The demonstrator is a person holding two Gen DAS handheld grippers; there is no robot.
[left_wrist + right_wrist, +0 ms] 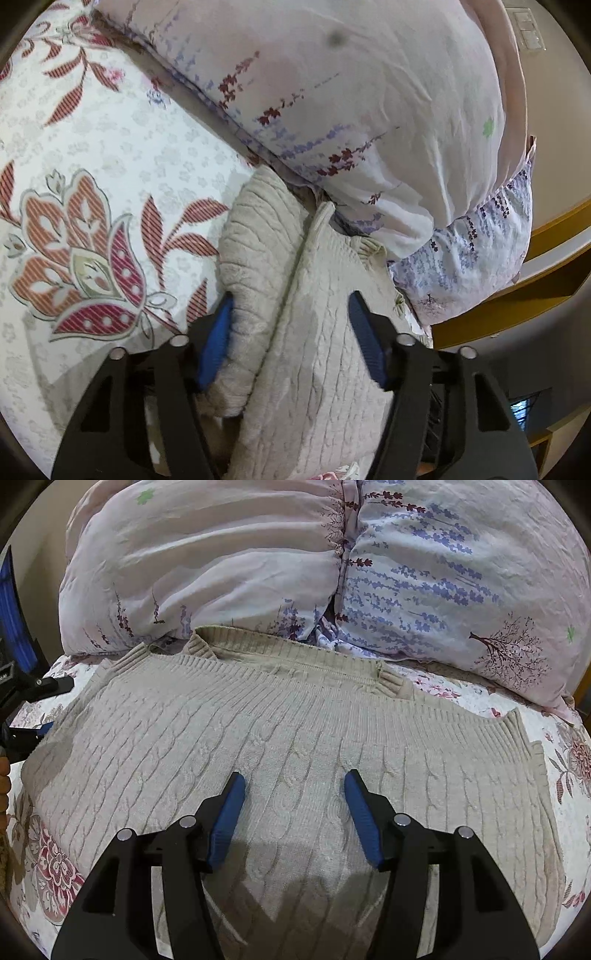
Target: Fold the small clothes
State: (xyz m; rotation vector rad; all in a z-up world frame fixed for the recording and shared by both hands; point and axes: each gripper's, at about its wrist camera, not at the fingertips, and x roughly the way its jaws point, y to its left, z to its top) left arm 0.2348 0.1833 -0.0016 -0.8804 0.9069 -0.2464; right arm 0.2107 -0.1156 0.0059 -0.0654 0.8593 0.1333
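A bed covered by a white bedsheet (pixel 110 155) printed with large red and pink flowers fills the left half of the left wrist view and shows at the lower corners and right edge of the right wrist view. Against it, across the top of both views, lie two plump pillows (pixel 229 565) in pale pink and lavender cases with purple sprig prints, pressed side by side. Below the pillows, across the middle of the right wrist view, lies a beige cable-knit sweater (pixel 295 723), spread flat on the sheet with its ribbed neckline toward the pillows and touching their lower edge. In the left wrist view the same sweater runs from centre to bottom, its edge doubled over into a thick fold. The left hand-held gripper (pixel 291 306) stands half open at the bottom of its view, its blue pads on either side of that folded edge; whether they press the knit cannot be told. The right hand-held gripper (pixel 294 784) is open over the middle of the sweater, its blue fingertips (pixel 236 786) apart with nothing clamped between them.
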